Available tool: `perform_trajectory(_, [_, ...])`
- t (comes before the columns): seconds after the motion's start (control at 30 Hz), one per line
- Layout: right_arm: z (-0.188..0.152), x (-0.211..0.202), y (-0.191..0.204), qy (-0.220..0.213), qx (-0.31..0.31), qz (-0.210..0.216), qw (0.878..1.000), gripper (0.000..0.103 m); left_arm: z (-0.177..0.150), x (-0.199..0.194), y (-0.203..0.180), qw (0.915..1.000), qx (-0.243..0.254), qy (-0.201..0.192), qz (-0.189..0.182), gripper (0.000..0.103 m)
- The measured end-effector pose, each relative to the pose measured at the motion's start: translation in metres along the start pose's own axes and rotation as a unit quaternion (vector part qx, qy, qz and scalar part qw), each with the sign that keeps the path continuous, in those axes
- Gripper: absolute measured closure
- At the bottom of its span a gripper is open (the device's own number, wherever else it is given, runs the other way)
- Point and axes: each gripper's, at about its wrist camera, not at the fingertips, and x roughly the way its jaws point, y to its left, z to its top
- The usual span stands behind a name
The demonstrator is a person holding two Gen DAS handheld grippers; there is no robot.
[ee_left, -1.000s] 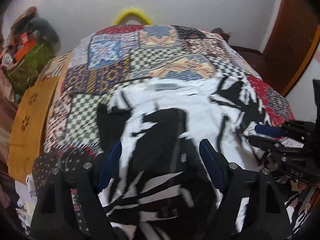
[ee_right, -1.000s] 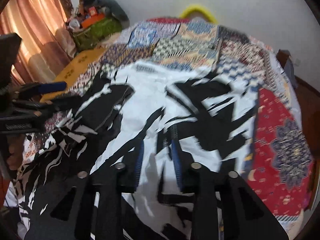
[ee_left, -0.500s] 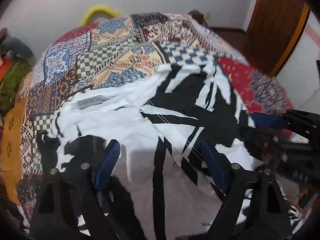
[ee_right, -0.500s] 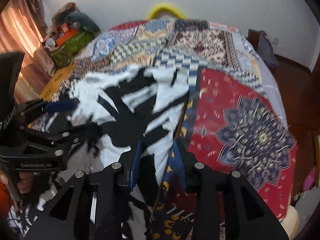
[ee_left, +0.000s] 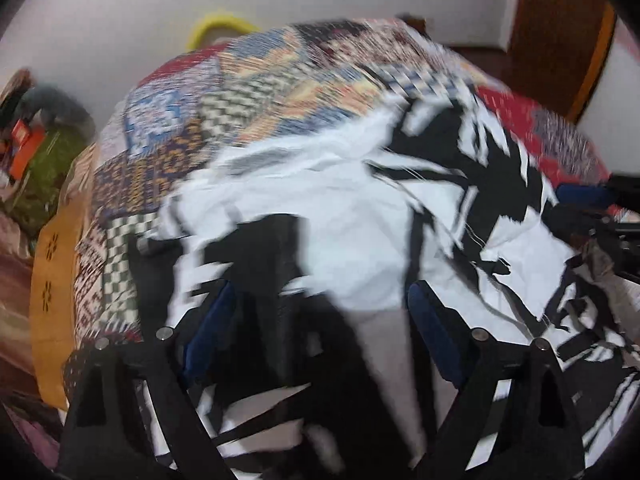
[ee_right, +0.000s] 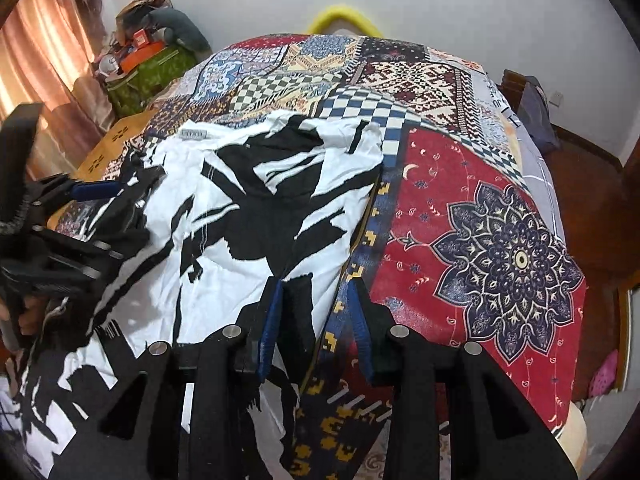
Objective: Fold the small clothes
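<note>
A white garment with bold black patches [ee_right: 256,200] lies spread on a patchwork bedspread [ee_right: 460,208]. My right gripper [ee_right: 314,292] sits low at the garment's right edge. Its jaws stand a little apart, with a black strip of the hem and some bedspread between them, and no pinch shows. My left gripper [ee_left: 320,296] hovers over the garment [ee_left: 360,220] near its left part. Its jaws are opening wide, the cloth lies under them, and nothing is gripped. This view is blurred. Each gripper also shows in the other's view: left gripper [ee_right: 92,192], right gripper [ee_left: 580,196].
A yellow hoop [ee_right: 340,16] stands past the far end of the bed. A green bag with clutter [ee_right: 148,68] and pink curtains [ee_right: 40,60] are at the left. A mustard panel [ee_left: 52,280] borders the bed's left side. A wooden door [ee_left: 560,40] is at the right.
My right gripper has gone from the garment's middle to its right edge. The left gripper swung right, then back left and lower, with its jaws spreading wider.
</note>
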Motion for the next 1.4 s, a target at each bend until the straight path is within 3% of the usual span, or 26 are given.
perform_trajectory(0.17, [0.015, 0.0, -0.001, -0.015, 0.014, -0.001, 1.0, 0.07, 0.001, -0.022, 0.07, 0.9971, -0.061, -0.024, 0.04, 0.014])
perform_trajectory(0.33, [0.031, 0.015, -0.007, -0.018, 0.028, -0.003, 0.999, 0.064, -0.012, 0.007, 0.143, 0.9877, -0.143, 0.014, 0.061, 0.014])
perform_trajectory(0.4, [0.036, 0.024, -0.01, -0.011, 0.034, -0.003, 0.999, 0.064, -0.019, 0.027, 0.159, 0.9837, -0.167, 0.038, 0.053, 0.014])
perform_trajectory(0.57, [0.048, 0.048, -0.014, 0.001, 0.048, 0.004, 0.999, 0.064, -0.022, 0.063, 0.167, 0.9765, -0.205, 0.065, -0.011, 0.017])
perform_trajectory(0.6, [0.05, 0.05, -0.014, -0.001, 0.049, 0.007, 0.999, 0.065, -0.021, 0.069, 0.168, 0.9751, -0.211, 0.066, -0.018, 0.025])
perform_trajectory(0.63, [0.052, 0.051, -0.012, -0.007, 0.048, 0.006, 0.999, 0.073, -0.019, 0.074, 0.17, 0.9727, -0.22, 0.068, -0.027, 0.03])
perform_trajectory(0.7, [0.056, 0.052, -0.009, -0.009, 0.042, 0.0, 0.999, 0.09, -0.014, 0.084, 0.174, 0.9664, -0.24, 0.073, -0.054, 0.064])
perform_trajectory(0.73, [0.059, 0.054, -0.008, -0.007, 0.04, -0.001, 0.999, 0.093, -0.011, 0.086, 0.175, 0.9642, -0.247, 0.073, -0.063, 0.071])
perform_trajectory(0.8, [0.063, 0.054, -0.006, -0.009, 0.031, -0.001, 0.999, 0.096, -0.001, 0.088, 0.174, 0.9677, -0.238, 0.069, -0.049, 0.091])
perform_trajectory(0.87, [0.068, 0.054, -0.003, -0.015, 0.012, -0.017, 1.0, 0.097, 0.009, 0.087, 0.167, 0.9762, -0.207, 0.059, -0.023, 0.094])
perform_trajectory(1.0, [0.083, 0.055, -0.007, -0.029, 0.005, -0.034, 0.999, 0.098, 0.031, 0.084, 0.166, 0.9832, -0.178, 0.04, 0.012, 0.095])
perform_trajectory(1.17, [0.093, 0.063, -0.013, -0.024, 0.019, -0.045, 0.999, 0.095, 0.046, 0.092, 0.18, 0.9757, -0.214, 0.044, 0.014, 0.092])
perform_trajectory(1.27, [0.086, 0.057, -0.01, -0.021, 0.017, -0.045, 0.999, 0.085, 0.04, 0.091, 0.18, 0.9745, -0.217, 0.055, 0.018, 0.08])
perform_trajectory(1.33, [0.076, 0.049, -0.005, -0.019, 0.009, -0.037, 0.999, 0.07, 0.03, 0.084, 0.177, 0.9769, -0.206, 0.057, 0.01, 0.065])
perform_trajectory(1.4, [0.067, 0.042, 0.001, -0.02, -0.001, -0.03, 0.999, 0.068, 0.017, 0.073, 0.17, 0.9805, -0.189, 0.052, 0.008, 0.051])
